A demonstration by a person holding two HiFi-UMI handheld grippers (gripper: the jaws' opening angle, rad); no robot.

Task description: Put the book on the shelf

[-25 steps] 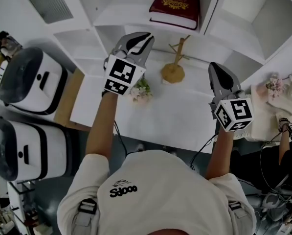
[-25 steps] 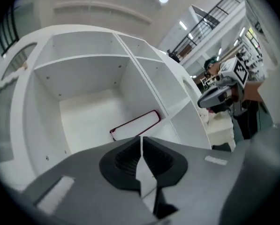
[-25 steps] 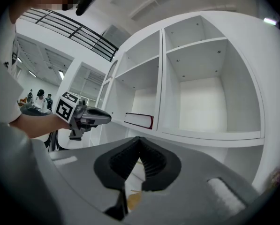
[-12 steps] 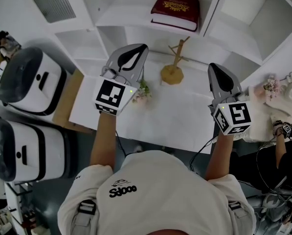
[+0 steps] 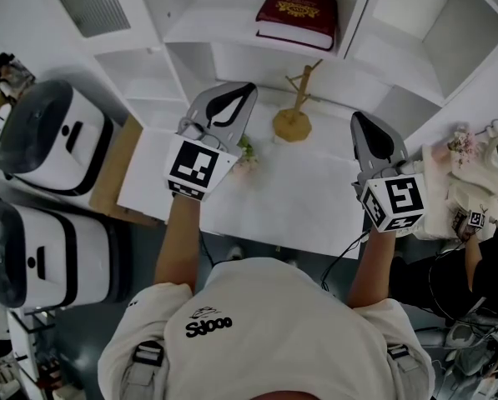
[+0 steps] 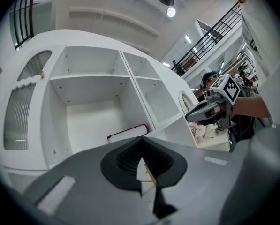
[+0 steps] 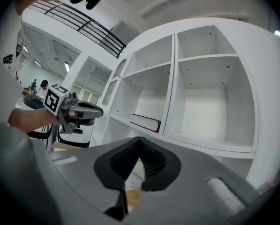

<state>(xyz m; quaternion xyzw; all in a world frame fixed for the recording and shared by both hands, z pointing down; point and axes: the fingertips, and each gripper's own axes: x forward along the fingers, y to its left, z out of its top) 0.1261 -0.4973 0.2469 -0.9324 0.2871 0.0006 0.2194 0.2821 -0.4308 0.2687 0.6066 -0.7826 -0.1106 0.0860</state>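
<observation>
Head view: the book [image 5: 297, 15] lies on the shelf [image 5: 203, 28]. The left gripper [image 5: 249, 90] and right gripper [image 5: 357, 121] are pressed together and empty, so only withdrawal seems left.

Black logo on shirt [image 5: 257, 323] reads roughly "Sjooo"; book [image 5: 297, 11] lettering illegible.

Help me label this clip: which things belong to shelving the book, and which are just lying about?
Job in hand: dark red book, already lying flat on the shelf; left tongs and right tongs, both shut and empty.

Lying about: wooden stand, small flowers, two white machines.
</observation>
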